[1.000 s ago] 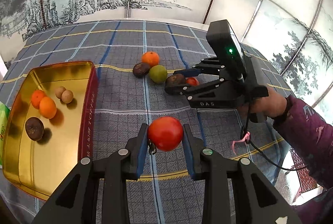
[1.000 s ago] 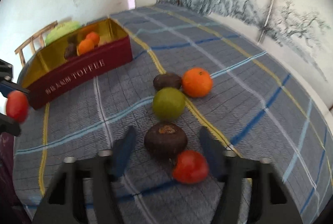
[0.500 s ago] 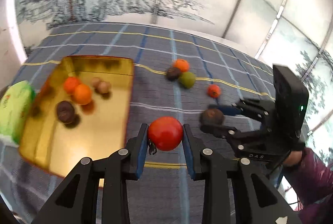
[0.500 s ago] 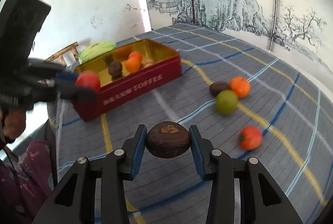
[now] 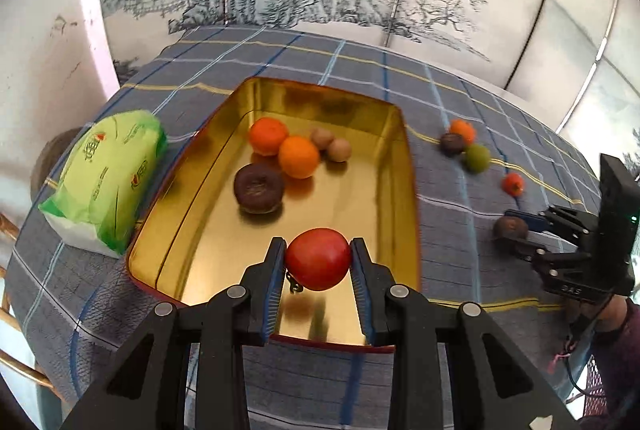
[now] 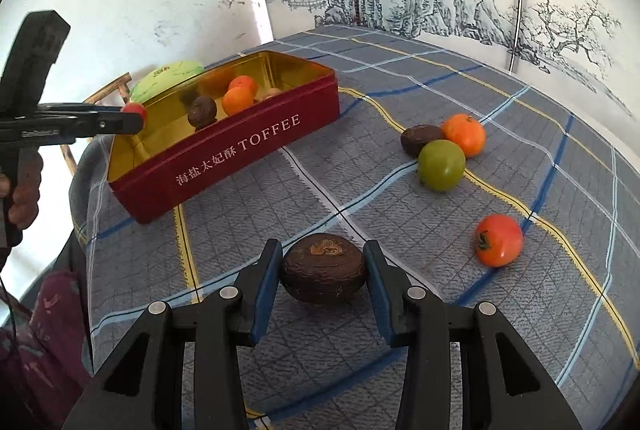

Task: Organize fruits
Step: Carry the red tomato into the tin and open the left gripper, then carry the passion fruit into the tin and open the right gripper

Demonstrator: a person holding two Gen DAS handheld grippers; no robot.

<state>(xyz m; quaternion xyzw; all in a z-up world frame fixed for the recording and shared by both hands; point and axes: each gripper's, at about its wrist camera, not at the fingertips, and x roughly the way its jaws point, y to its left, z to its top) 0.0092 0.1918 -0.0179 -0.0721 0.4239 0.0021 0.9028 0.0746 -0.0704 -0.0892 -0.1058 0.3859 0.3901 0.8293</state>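
My left gripper (image 5: 318, 266) is shut on a red tomato (image 5: 318, 263) and holds it above the near end of the gold-lined red toffee tin (image 5: 404, 166). The tin holds two oranges (image 5: 298, 155), a dark brown fruit (image 5: 259, 187) and two small tan fruits (image 5: 338, 149). My right gripper (image 6: 323, 272) is shut on a dark brown fruit (image 6: 323, 268), held above the checked cloth to the right of the tin (image 6: 240, 146). On the cloth lie an orange (image 6: 464, 133), a green fruit (image 6: 441, 164), a dark fruit (image 6: 420, 139) and a red tomato (image 6: 499, 239).
A green packet (image 5: 106, 174) lies on the cloth left of the tin. A wooden chair back (image 6: 116, 86) stands beyond the table's far left edge. A painted wall runs close behind the table.
My left gripper carried the red tomato leftward from over the cloth to above the tin. My right gripper closed on the dark brown fruit, lifted it and moved it toward the tin.
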